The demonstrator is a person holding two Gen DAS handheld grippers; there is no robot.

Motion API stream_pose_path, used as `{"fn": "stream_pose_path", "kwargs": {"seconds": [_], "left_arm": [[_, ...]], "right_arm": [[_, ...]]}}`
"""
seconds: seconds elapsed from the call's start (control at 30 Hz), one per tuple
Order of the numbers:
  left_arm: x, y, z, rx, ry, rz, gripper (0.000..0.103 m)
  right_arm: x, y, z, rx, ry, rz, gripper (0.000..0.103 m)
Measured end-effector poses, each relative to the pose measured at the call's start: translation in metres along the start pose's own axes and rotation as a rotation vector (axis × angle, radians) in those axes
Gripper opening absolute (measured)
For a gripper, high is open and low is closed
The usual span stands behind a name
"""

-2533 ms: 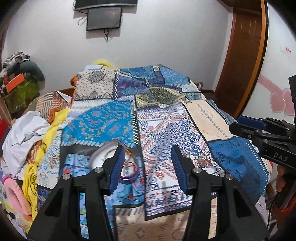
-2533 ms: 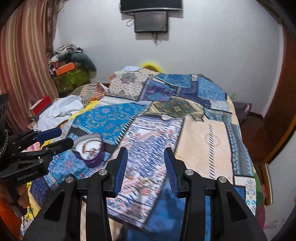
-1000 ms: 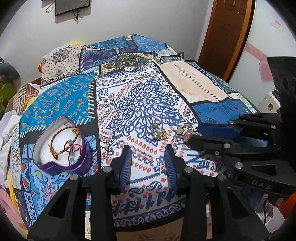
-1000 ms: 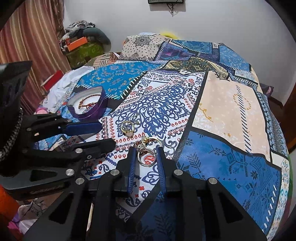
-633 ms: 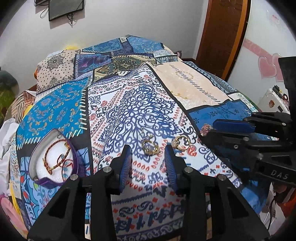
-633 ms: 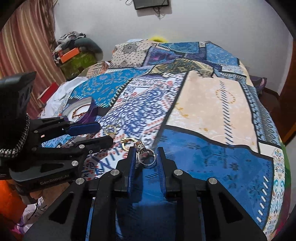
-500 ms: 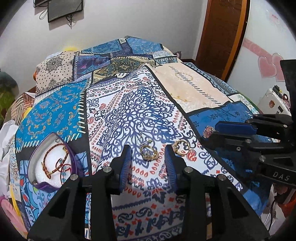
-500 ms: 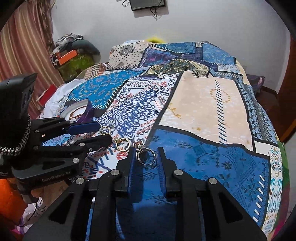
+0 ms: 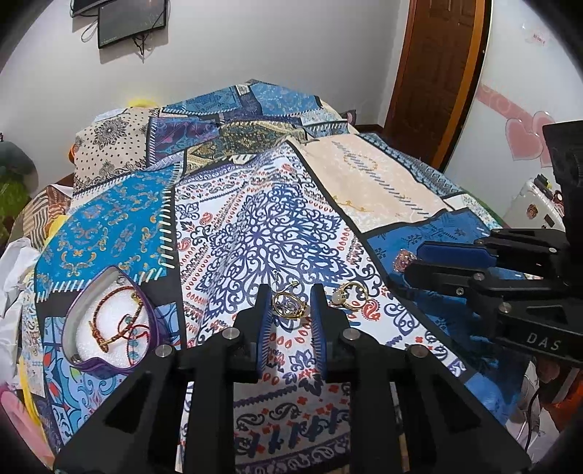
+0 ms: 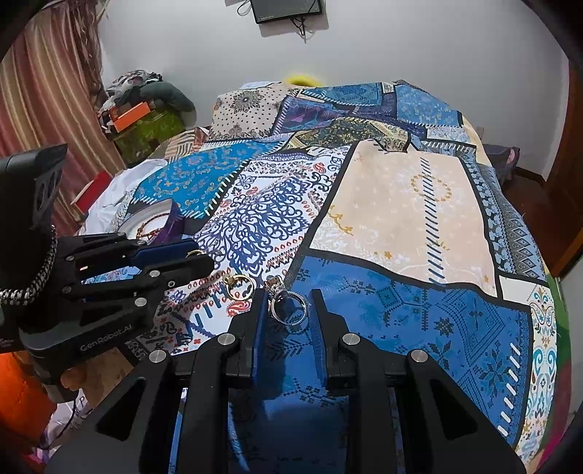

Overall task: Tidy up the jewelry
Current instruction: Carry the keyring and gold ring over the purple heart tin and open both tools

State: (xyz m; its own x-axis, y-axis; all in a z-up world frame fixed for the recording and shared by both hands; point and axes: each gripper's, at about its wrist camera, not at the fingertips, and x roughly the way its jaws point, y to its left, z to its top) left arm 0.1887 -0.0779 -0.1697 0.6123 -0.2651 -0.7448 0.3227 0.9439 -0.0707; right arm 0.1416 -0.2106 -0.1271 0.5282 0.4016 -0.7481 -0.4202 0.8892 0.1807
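My right gripper is shut on a silver ring with a stone on top, held above the patchwork bedspread. The ring's stone also shows in the left wrist view. My left gripper has its jaws partly closed around a gold ring that lies on the bedspread; I cannot tell whether the pads touch it. A second gold ring lies just right of it. A purple heart-shaped box with red cord bracelets sits at the left.
Piled clothes lie along the bed's left side. A wooden door stands at the back right, a wall screen at the back. The bed's near edge is just below my left gripper.
My left gripper has moved forward and now straddles the gold ring. My right gripper keeps hold of the silver ring and has shifted slightly right.
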Motion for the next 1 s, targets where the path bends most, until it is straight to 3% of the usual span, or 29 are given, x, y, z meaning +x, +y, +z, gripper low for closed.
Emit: {"fn": "stream_pose_path", "kwargs": {"seconds": [0.47,1.0], "left_arm": [[-0.050,0.019,0.004,-0.030,-0.110,0.033,0.020],[-0.094,0.086,-0.013,-0.148,-0.193,0.119,0.020]], "right_arm": [[-0.021,0.028,0.021,-0.043,-0.076,-0.012,0.020],[-0.014,0.095,0.051,-0.142,-0.127,0.041,0.020]]}}
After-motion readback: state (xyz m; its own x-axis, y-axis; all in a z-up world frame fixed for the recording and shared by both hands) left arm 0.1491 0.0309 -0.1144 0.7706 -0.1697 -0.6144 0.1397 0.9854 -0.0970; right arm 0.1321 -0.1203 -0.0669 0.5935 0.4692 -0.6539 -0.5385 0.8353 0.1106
